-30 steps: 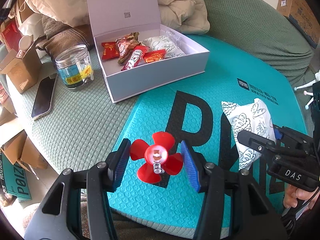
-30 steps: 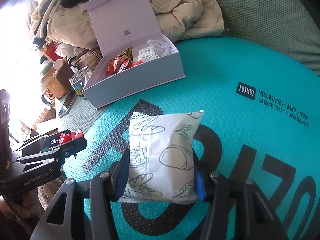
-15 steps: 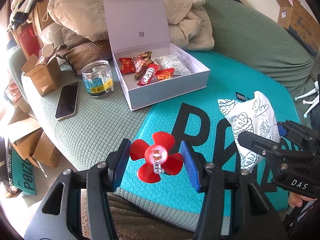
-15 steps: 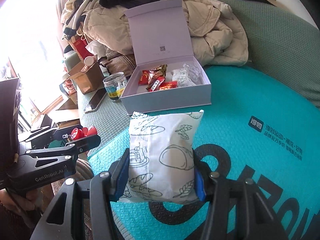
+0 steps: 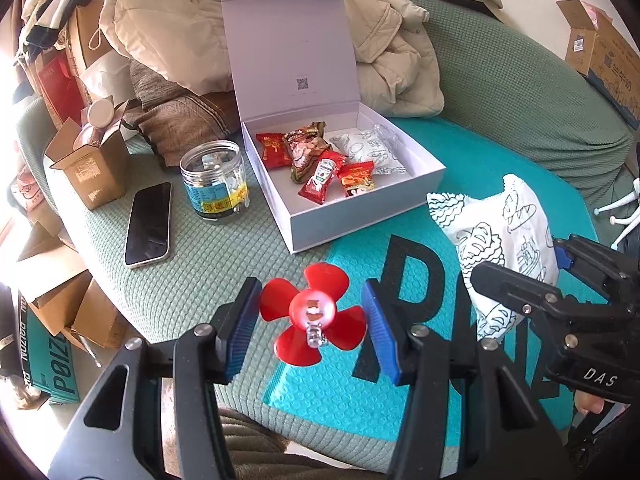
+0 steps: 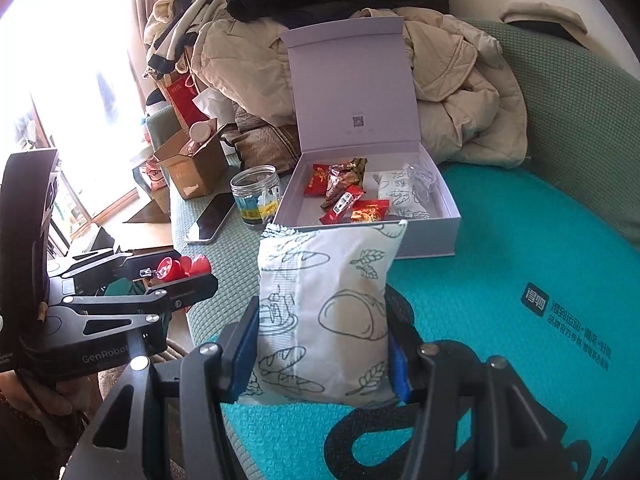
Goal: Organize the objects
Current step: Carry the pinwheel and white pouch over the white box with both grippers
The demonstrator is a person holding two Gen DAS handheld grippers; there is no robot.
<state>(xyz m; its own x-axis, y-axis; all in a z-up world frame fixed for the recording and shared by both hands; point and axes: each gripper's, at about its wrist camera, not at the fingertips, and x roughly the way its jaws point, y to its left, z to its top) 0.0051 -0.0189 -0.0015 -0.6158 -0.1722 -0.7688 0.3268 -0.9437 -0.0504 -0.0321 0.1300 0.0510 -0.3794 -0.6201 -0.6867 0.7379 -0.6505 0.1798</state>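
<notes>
Two things are carried at once. In the left wrist view, a small red plastic fan with four rounded blades (image 5: 313, 314) is seen between the blue pads of the left gripper (image 5: 310, 330); its blade tips meet the pads on either side, so the jaws are closed on it by the blades alone. Ahead of the jaws and above their line lies the open white cardboard box with its lid stood up (image 5: 400, 200), several red snack sachets and a white packet already inside. To the right of the jaws the right gripper (image 5: 556, 276) is seen gripping its packet. A clear plastic jar (image 5: 214, 182) and a black phone (image 5: 149, 224) lie ahead and to the left, on the green quilted sofa cover (image 5: 192, 264).

In the right wrist view, a white puffy bread packet printed with line drawings (image 6: 326, 312) is squeezed between the jaws, held by its lower half, with its top edge reaching toward the box's front wall. The left gripper with the fan sits well to the left.

The fan may be judged the weaker hold: thin blades could flex and let it twist or drop. The packet's free upper half could catch the box wall and slip, or the two grippers could collide over the box.
</notes>
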